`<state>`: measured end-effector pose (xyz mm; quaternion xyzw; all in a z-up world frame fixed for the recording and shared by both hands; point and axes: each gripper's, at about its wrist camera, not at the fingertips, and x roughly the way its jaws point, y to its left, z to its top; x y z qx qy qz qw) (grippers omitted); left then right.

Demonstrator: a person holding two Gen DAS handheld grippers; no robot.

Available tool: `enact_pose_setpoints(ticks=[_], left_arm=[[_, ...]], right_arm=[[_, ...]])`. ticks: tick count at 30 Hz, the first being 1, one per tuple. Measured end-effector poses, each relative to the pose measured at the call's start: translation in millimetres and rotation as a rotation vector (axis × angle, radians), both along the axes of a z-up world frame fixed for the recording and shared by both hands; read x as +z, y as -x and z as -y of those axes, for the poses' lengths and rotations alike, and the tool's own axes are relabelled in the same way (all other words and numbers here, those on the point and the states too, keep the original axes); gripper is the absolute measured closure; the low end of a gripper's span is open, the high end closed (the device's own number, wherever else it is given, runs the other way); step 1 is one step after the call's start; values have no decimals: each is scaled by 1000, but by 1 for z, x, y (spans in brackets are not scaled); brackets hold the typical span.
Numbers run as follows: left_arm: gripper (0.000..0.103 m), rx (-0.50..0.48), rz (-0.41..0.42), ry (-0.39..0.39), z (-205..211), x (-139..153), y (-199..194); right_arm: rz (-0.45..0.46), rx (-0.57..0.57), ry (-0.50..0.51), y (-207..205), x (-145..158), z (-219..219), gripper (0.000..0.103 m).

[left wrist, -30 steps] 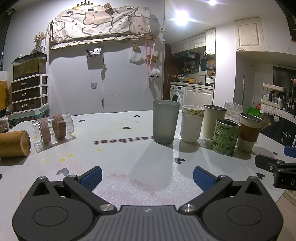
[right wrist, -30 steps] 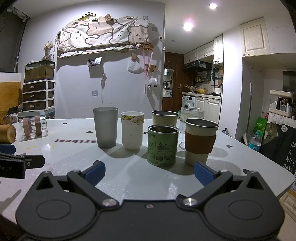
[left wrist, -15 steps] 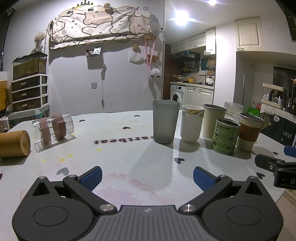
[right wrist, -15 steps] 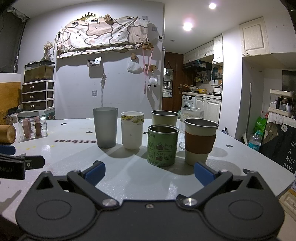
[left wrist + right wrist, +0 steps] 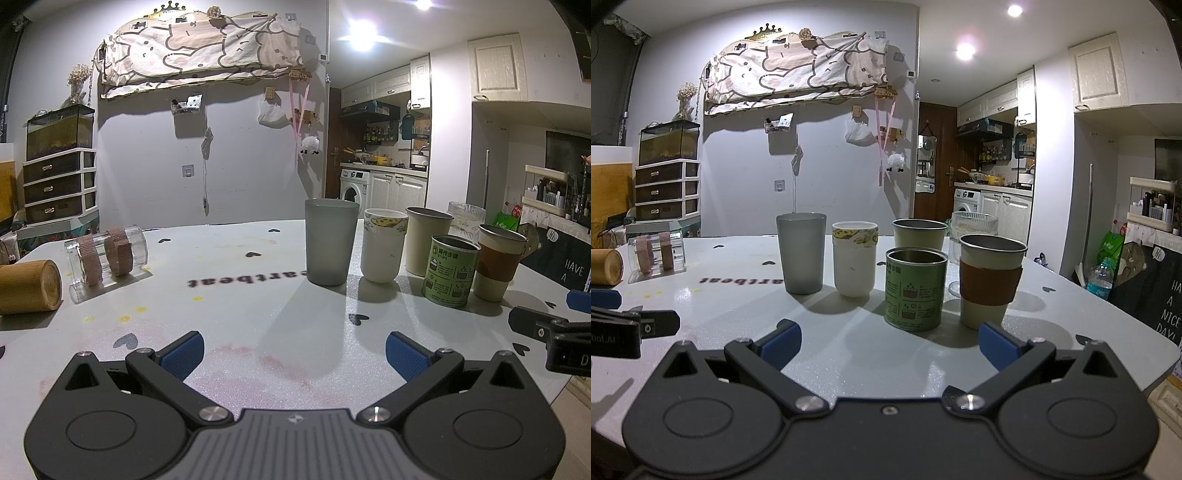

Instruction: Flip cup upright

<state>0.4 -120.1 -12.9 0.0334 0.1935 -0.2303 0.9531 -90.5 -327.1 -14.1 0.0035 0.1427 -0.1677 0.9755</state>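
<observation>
A clear glass cup with two brown bands (image 5: 105, 256) lies on its side at the table's far left, also in the right wrist view (image 5: 656, 254). A wooden cup (image 5: 29, 281) lies on its side beside it, at the left edge. Several cups stand upright in a group: a grey tumbler (image 5: 330, 242), a white cup (image 5: 383, 244), a green tin (image 5: 450, 276) and a brown-sleeved cup (image 5: 496, 262). My left gripper (image 5: 293, 350) is open and empty, low over the table's near edge. My right gripper (image 5: 888, 343) is open and empty, just short of the green tin (image 5: 915, 288).
The white table (image 5: 240, 295) bears small heart marks and printed text. A cream metal cup (image 5: 919, 234) and a ribbed glass (image 5: 973, 225) stand behind the group. The right gripper shows at the right edge of the left wrist view (image 5: 550, 332).
</observation>
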Motion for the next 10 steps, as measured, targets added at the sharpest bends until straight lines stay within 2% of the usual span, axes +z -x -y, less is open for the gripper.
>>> enact_pose_setpoints(ticks=[10], left_arm=[[0,-2,0,-1,-1,0,0]], right_arm=[[-1,-2,-2,1,1,1,0]])
